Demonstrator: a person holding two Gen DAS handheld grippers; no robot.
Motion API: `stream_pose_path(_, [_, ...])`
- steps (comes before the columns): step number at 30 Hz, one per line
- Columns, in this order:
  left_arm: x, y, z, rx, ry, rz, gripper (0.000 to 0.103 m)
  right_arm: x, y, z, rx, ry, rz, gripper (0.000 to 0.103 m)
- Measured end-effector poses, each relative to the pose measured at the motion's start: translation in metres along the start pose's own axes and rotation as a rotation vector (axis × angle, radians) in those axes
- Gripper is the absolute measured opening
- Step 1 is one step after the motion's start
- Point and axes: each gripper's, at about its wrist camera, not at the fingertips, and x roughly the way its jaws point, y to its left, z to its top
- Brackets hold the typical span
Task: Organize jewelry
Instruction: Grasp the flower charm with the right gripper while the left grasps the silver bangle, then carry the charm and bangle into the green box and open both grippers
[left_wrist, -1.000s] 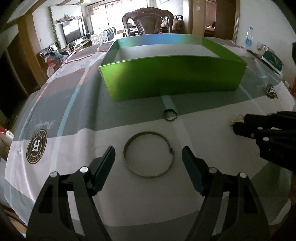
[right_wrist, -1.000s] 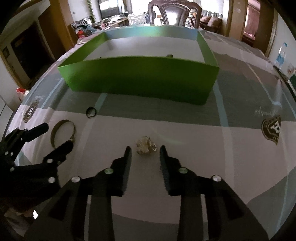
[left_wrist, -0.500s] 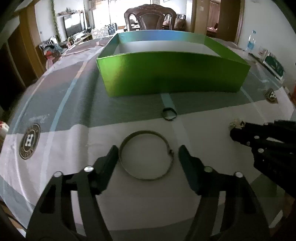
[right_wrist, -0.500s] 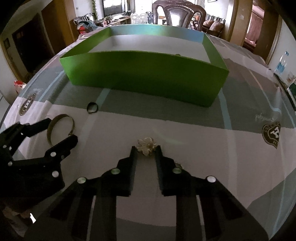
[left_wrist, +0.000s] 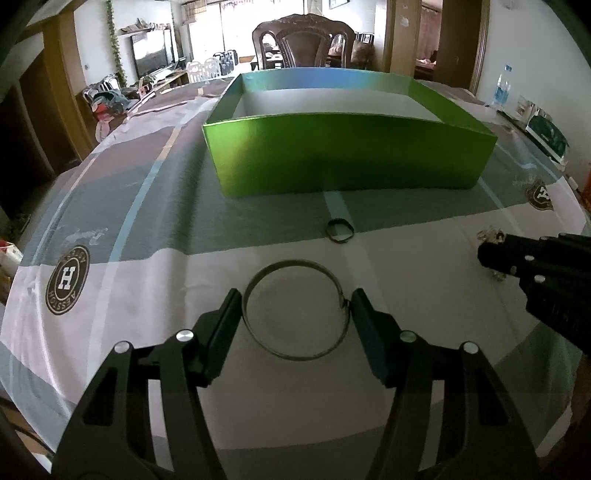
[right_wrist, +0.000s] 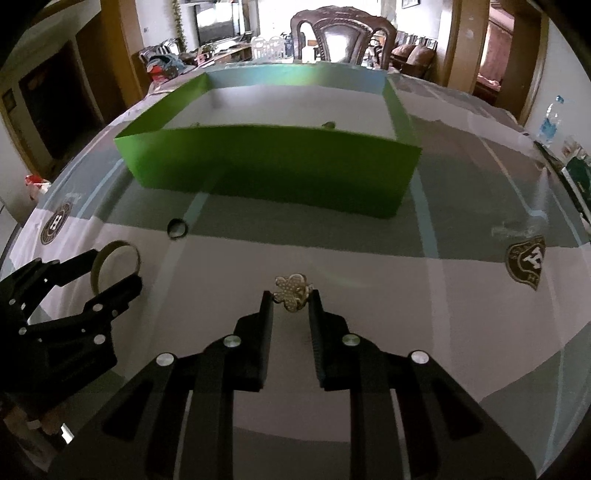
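Note:
A thin metal bangle (left_wrist: 297, 309) lies on the tablecloth. My left gripper (left_wrist: 297, 304) has closed on it, both fingers touching its sides. A small dark ring (left_wrist: 340, 230) lies beyond it, in front of the green box (left_wrist: 347, 155). My right gripper (right_wrist: 290, 295) is shut on a sparkly flower-shaped brooch (right_wrist: 291, 288), held at the fingertips just above the cloth. The bangle (right_wrist: 115, 266), the ring (right_wrist: 177, 228) and the green box (right_wrist: 273, 166) also show in the right wrist view. The right gripper (left_wrist: 491, 254) shows at the right of the left wrist view.
The green box is open-topped with a white floor; a small dark item (right_wrist: 328, 125) lies inside near its front wall. A wooden chair (left_wrist: 304, 44) stands behind the table. A water bottle (left_wrist: 500, 90) and packages (left_wrist: 546, 134) sit at the far right.
My left gripper moved forward and closed around the bangle. My right gripper closed on the brooch and lifted it slightly off the cloth.

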Motion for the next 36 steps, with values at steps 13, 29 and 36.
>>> stream_pose_path(13, [0.005, -0.001, -0.002, -0.001, 0.023, -0.011, 0.061, 0.007, -0.011, 0.002, 0.078, 0.023, 0.017, 0.020])
stream_pose_path(29, [0.008, 0.001, -0.003, -0.010, 0.023, -0.007, 0.070, 0.005, -0.018, 0.008, 0.103, 0.023, 0.026, 0.043])
stream_pose_path(36, [0.009, 0.001, -0.002, -0.002, 0.010, -0.021, 0.061, 0.024, 0.005, 0.012, 0.027, 0.039, -0.002, 0.022])
